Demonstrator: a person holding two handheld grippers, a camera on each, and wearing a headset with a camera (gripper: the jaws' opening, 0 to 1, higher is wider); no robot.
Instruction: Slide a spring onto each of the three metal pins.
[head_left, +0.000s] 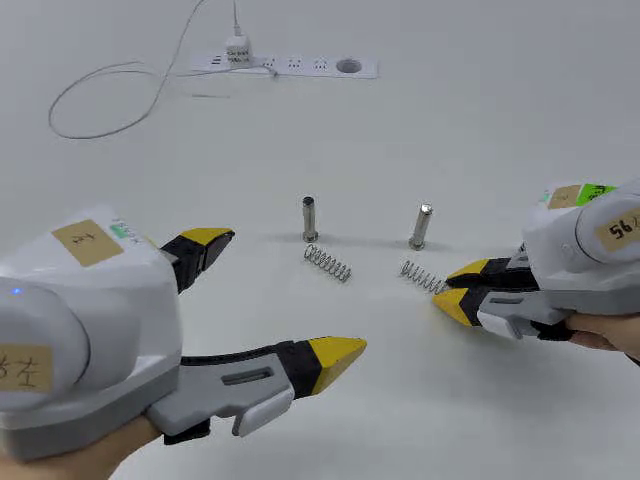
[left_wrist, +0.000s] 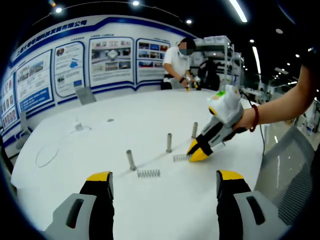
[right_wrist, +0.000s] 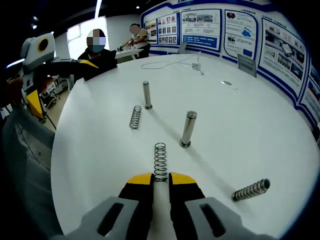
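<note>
Two bare metal pins (head_left: 310, 218) (head_left: 421, 226) stand upright on the white table (head_left: 400, 140). One loose spring (head_left: 327, 263) lies in front of the left pin. Beside the right pin lies a second spring (right_wrist: 160, 160), and my right gripper (right_wrist: 161, 179) is shut on its near end. The right gripper view also shows a third pin (right_wrist: 250, 190) with a spring coiled around it, off to the right. My left gripper (head_left: 275, 295) hangs wide open over the near left of the table, nothing between its jaws; both springs (left_wrist: 148, 173) (left_wrist: 181, 158) lie ahead of it.
A white power strip (head_left: 290, 66) with a plugged-in cable (head_left: 110, 90) lies at the far edge of the table. People (left_wrist: 180, 65) (right_wrist: 97, 50) are beyond the table. A mesh chair (left_wrist: 290, 170) stands by the table's edge.
</note>
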